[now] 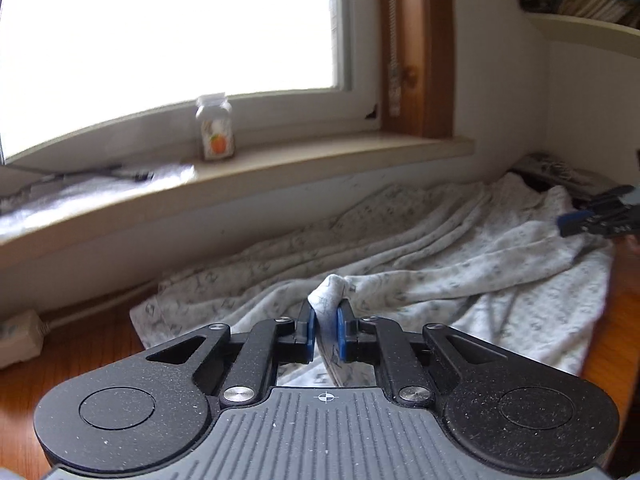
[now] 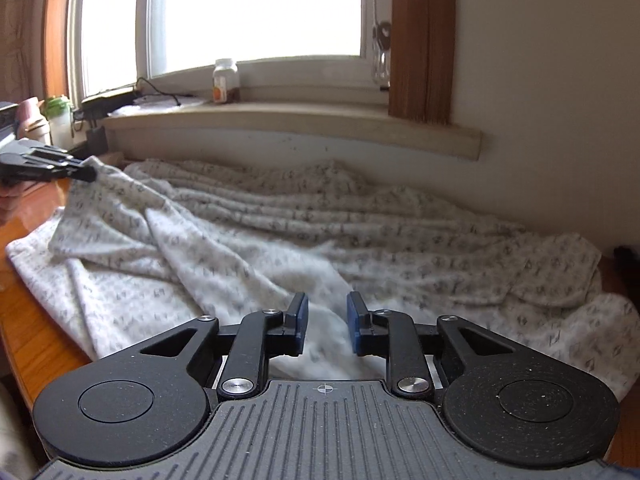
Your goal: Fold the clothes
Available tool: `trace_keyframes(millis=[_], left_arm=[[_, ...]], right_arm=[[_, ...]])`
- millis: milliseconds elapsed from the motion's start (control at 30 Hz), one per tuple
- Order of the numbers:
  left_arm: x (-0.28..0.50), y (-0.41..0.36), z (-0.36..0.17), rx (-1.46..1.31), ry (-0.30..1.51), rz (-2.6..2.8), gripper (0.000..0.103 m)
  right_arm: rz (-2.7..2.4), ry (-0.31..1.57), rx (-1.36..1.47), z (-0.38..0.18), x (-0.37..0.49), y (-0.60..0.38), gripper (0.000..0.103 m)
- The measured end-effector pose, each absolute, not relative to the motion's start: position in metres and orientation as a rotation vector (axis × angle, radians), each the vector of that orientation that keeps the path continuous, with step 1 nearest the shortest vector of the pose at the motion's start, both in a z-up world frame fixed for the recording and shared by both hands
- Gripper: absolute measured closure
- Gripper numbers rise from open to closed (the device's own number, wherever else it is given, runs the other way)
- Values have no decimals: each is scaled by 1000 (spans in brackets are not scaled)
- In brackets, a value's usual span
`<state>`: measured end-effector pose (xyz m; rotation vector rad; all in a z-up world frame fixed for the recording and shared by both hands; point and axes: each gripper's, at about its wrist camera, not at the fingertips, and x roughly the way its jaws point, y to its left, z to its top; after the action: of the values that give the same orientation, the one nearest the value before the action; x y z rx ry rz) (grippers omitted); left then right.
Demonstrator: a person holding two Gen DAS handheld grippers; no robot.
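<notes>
Our left gripper (image 1: 324, 320) pinches a fold of the cloth (image 1: 440, 264). Our right gripper (image 2: 326, 322) stands partly spread over it, pads not pressing.

Daylight floods through a wide window (image 2: 256, 12) framed in brown wood. On the pale sill (image 2: 288, 120) below it stands a small jar (image 2: 225, 80); right of the window, a cream wall (image 2: 540, 60); beneath, a glossy wooden surface (image 2: 28, 320).
</notes>
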<state>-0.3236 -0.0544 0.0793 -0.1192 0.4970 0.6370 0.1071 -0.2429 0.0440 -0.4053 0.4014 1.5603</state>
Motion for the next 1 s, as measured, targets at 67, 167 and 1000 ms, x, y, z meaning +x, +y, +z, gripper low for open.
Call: trace_keyframes(millis=[67,167,1000], left_arm=[[-322,-71,83,-90,491,597,92],[-315,-91,82,-47,515,556,92],[-309,-118,74,42,562,518,62]], right_arm=[[1622,382,-416,51,86,-231,60],[1728,313,-499,57,34,-201,54],[1966,-67,-934,71,-118,-144,98]])
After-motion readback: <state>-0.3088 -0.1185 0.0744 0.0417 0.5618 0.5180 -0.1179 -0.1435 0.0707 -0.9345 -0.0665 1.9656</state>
